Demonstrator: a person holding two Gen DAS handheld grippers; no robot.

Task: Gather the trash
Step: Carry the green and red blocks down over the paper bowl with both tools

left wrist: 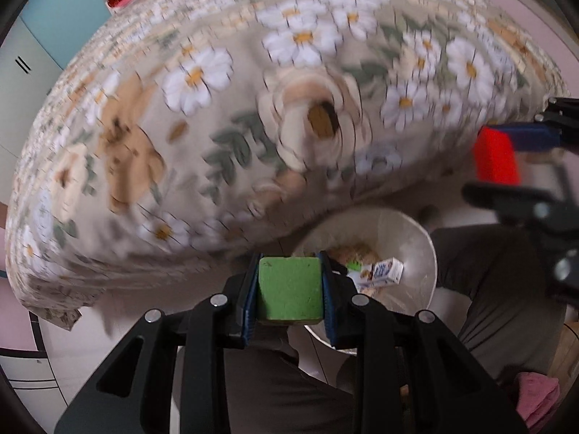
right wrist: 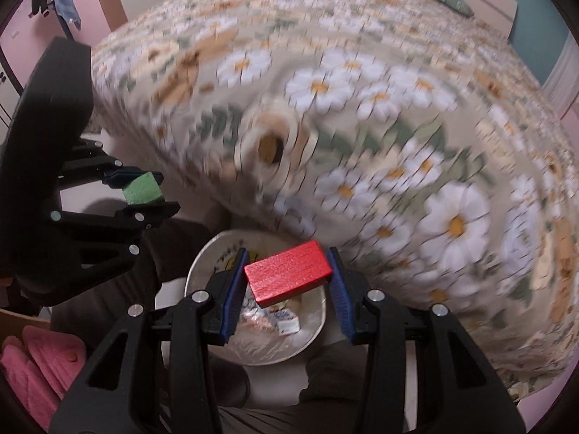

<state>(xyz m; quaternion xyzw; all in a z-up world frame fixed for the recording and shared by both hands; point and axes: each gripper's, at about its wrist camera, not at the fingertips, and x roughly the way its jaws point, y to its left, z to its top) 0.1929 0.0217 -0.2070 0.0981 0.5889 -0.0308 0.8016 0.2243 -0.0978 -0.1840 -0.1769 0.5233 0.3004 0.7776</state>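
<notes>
Bedroom with pink walls; a bed [right wrist: 398, 115] under a daisy-print cover fills most of both views, blurred. On the floor just off the bed's near edge, between dark-trousered knees, a pale lined trash bin [right wrist: 315, 329], already holding a small white carton [left wrist: 387, 271] and other wrappers. Pink slippers [right wrist: 39, 365] beside it on the floor. Left claw [left wrist: 289, 289] pinching a green block [left wrist: 289, 289], pads pressed flat on two opposite faces, pointed steeply downward. Seen along the left claw's fingers, bin mouth slightly right of and beyond the block, rim partly hidden behind the right pad; probably over the bin's left edge rather than its centre. Right claw [right wrist: 287, 282] pinching a red block [right wrist: 287, 275], held skewed: long axis running across the gap and tilted, far right corner raised, near left corner against the blue pad. Bin opening directly under and behind the red block in the right wrist view, so right hand judged better lined up of the two for a drop. Left claw visible at the left of the right view, well apart from the right one, green block [right wrist: 141, 190] clamped. Likely step: both blocks being carried over the bin for release. Left one perhaps needing a small shift toward the bin's middle first, lest the block strike the rim and roll onto the floor.
</notes>
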